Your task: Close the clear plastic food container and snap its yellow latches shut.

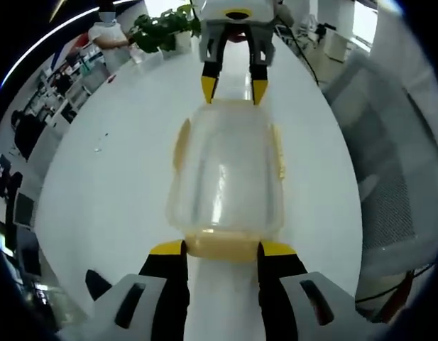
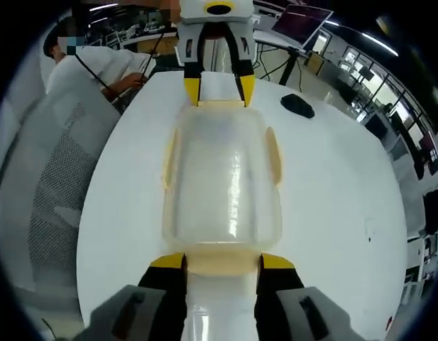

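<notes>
The clear plastic container (image 1: 226,170) lies lengthwise on the white table (image 1: 112,185) with its lid on, also seen as the container (image 2: 222,177) from the other end. Yellow side latches (image 1: 180,142) (image 2: 274,153) run along its long edges. My left gripper (image 1: 222,249) has its yellow-tipped jaws against both sides of the near end latch (image 1: 222,245). The right gripper (image 2: 222,261) holds the opposite end latch (image 2: 222,259) the same way. Each gripper shows at the top of the other's view: the right gripper (image 1: 234,91), the left gripper (image 2: 219,91).
A mesh chair (image 1: 396,177) stands beside the table, seen also as the chair (image 2: 55,177). A potted plant (image 1: 165,28) and a black mouse (image 2: 298,105) rest on the table. A person (image 2: 98,60) sits beyond the table's end.
</notes>
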